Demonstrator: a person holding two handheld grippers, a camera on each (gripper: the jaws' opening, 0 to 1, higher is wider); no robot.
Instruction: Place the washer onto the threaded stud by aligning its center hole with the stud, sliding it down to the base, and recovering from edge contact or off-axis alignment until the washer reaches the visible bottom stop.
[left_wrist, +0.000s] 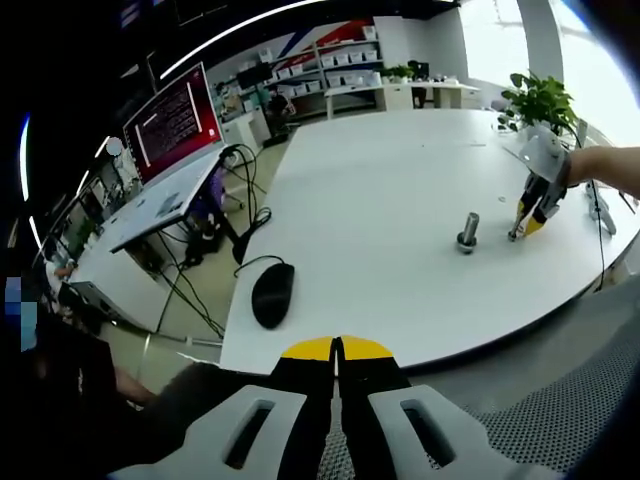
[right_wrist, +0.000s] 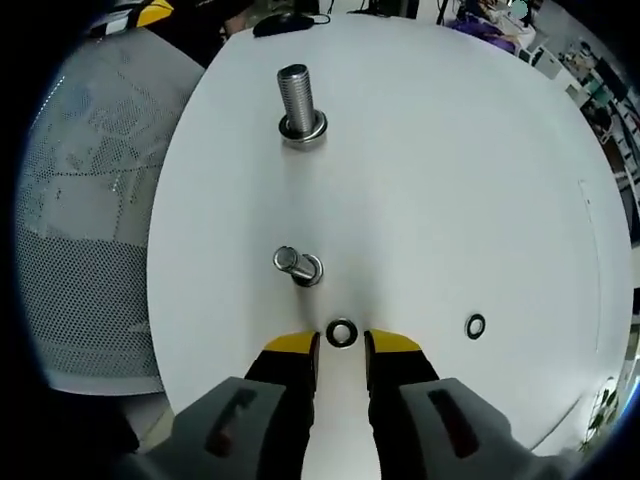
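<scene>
In the right gripper view, the right gripper (right_wrist: 341, 345) is low over the white table (right_wrist: 450, 180), and its two yellow-tipped jaws stand a little apart, with a narrow gap between them. A small washer (right_wrist: 341, 332) lies flat on the table in this gap, just at the tips. It cannot be told if the tips touch it; the washer is not lifted. A second washer (right_wrist: 475, 325) lies to the right, apart from the jaws. Ahead of the jaws stands a small stud (right_wrist: 296, 265) with a ring at its base, and farther ahead a large threaded stud (right_wrist: 297, 100) stands upright, also with a ring around its foot.

In the left gripper view, the left gripper (left_wrist: 337, 349) is at the near edge of the table (left_wrist: 380, 220), and its yellow tips are closed together, holding nothing. It hangs above the edge, well apart from the studs. A black computer mouse (left_wrist: 272, 293) lies just beyond it. Far across the table the large threaded stud (left_wrist: 468, 231) is seen, and beside it the right gripper (left_wrist: 528, 222) points down to the table surface, held by a hand (left_wrist: 600, 165) that comes in from the right side.
</scene>
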